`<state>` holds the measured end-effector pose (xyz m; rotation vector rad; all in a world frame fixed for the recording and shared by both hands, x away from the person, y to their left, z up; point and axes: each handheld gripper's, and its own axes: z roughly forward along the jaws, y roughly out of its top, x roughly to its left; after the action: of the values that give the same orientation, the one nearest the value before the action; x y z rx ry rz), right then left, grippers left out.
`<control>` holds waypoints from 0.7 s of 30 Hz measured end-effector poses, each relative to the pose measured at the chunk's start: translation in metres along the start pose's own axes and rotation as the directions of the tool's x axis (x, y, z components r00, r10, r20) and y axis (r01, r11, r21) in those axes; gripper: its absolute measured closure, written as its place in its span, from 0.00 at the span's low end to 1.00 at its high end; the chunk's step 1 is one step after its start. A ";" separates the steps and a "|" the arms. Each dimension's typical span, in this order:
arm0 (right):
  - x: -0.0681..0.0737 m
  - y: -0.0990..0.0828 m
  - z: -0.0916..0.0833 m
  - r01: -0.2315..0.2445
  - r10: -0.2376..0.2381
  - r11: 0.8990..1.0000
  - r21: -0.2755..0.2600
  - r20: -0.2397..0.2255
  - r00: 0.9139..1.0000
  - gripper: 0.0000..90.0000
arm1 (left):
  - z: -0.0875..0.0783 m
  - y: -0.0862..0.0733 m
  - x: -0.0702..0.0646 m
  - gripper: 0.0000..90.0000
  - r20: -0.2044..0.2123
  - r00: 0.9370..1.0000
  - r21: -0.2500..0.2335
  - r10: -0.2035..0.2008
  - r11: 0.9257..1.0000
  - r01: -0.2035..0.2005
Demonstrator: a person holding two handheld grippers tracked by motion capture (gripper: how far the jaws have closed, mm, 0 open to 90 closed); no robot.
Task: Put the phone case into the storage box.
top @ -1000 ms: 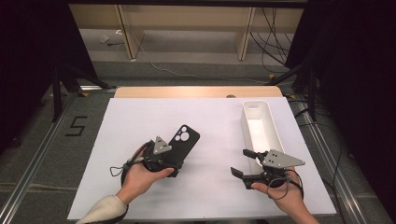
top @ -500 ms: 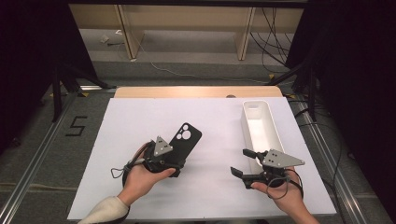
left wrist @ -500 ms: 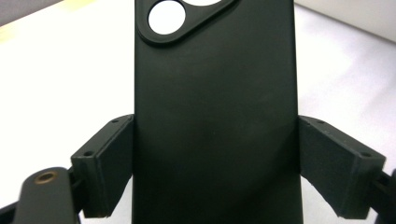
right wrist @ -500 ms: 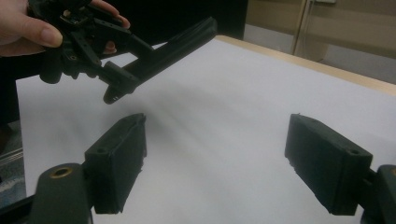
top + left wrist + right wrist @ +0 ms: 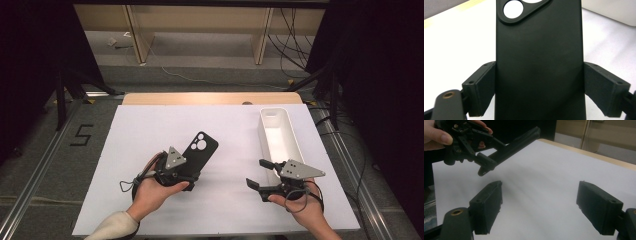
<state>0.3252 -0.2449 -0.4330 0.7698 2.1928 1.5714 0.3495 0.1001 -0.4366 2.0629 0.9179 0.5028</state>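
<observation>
A black phone case (image 5: 204,148) with a camera cut-out at its far end is gripped by my left gripper (image 5: 187,167), left of the table's middle. In the left gripper view both pads (image 5: 482,87) press on the long edges of the case (image 5: 539,57), about halfway along it. The right gripper view shows the case (image 5: 521,141) tilted and held clear of the white surface by the left gripper (image 5: 486,162). My right gripper (image 5: 256,173) hovers at the front right, pointing left, its jaws wide apart. Nothing lies between its pads (image 5: 487,205).
A long white bin (image 5: 265,137) stands at the right, just beyond the right gripper, and looks empty. A white sheet (image 5: 150,125) covers the table, with a wooden strip (image 5: 210,98) at its far edge. Shelf legs and cables lie on the floor behind.
</observation>
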 end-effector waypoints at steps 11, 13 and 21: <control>-0.001 0.003 0.000 -0.005 0.005 1.000 -0.011 0.003 1.000 0.25 | 0.000 0.001 -0.006 0.17 0.007 1.000 -0.001 0.012 1.000 -0.012; -0.001 0.004 0.000 -0.007 0.007 1.000 -0.015 0.002 1.000 0.25 | 0.000 0.002 -0.007 0.17 0.010 1.000 0.000 0.014 1.000 -0.014; -0.002 0.008 0.002 -0.013 0.013 0.999 -0.031 0.005 1.000 0.25 | 0.000 0.003 -0.012 0.17 0.016 1.000 -0.008 0.022 1.000 -0.022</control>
<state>0.3298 -0.2424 -0.4262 0.7790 2.1591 1.6040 0.3430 0.0897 -0.4347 2.0697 0.8833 0.5002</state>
